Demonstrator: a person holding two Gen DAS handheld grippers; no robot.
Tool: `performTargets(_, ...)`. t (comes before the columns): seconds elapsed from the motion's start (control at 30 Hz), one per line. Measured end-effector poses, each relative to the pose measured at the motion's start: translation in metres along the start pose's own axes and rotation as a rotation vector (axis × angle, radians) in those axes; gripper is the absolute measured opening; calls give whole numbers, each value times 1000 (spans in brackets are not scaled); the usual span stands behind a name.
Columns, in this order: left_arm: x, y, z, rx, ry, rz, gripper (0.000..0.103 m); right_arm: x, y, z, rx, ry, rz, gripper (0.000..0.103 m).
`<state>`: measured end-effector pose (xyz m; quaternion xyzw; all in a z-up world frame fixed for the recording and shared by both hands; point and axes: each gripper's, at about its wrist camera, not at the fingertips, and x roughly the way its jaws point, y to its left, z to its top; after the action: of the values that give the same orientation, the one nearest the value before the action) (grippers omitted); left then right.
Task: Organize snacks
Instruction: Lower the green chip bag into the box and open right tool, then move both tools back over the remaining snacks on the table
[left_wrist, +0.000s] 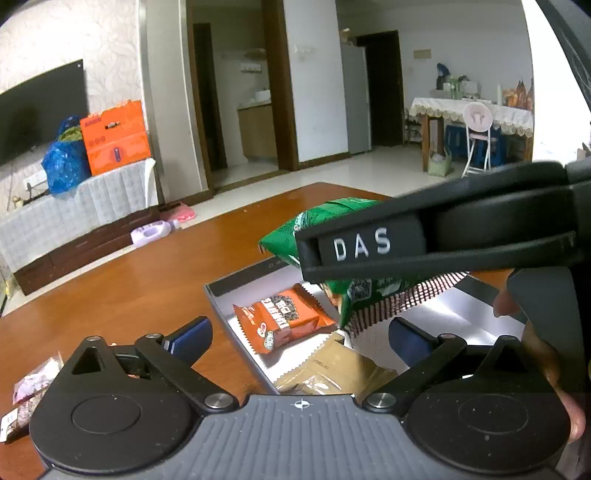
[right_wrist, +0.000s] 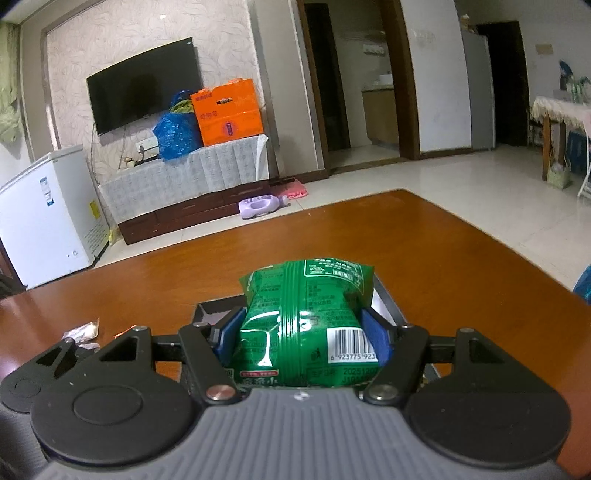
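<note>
A green snack bag (right_wrist: 303, 317) is squeezed between the blue pads of my right gripper (right_wrist: 303, 332), which is shut on it just above a shallow grey tray (right_wrist: 205, 310). In the left wrist view the same bag (left_wrist: 317, 225) hangs over the tray (left_wrist: 218, 297), with one black finger (left_wrist: 362, 245) of the right gripper across it. An orange packet (left_wrist: 284, 317) and a tan packet (left_wrist: 332, 373) lie in the tray. My left gripper (left_wrist: 299, 341) is wide open above these two, touching neither. A red-checked wrapper edge (left_wrist: 402, 299) shows under the green bag.
The tray sits on a brown wooden table (left_wrist: 122, 280). Loose small packets (left_wrist: 33, 384) lie on the table at the left, also visible as packets (right_wrist: 83, 332) left of the right gripper. A person's fingers (left_wrist: 504, 304) hold the right tool. Beyond the table's far edge is tiled floor.
</note>
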<state>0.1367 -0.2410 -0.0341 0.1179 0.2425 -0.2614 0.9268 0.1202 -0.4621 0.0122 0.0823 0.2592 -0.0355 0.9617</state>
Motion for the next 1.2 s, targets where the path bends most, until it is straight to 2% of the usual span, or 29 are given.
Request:
performTargets(0.23,-13,0,0,26,-1,-10,103,-5,3,2,-3,26,-24,71)
performTargets(0.4,-24,5,-1,28,-9,-9,103,-15,8,5,-23,-4,-54,73)
performTargets(0.6,-36,25,3,-61,-1,-37,103,-30,15,8,-26,-43,-70,73)
performTargets(0.87,-47,54,4,-141,17,23,103,-45,28,7,-53,-50,-60,73)
performTargets(1.2,-62,85,3,-168,32,109,103,-57,54,-4,-125,-39,-37,73)
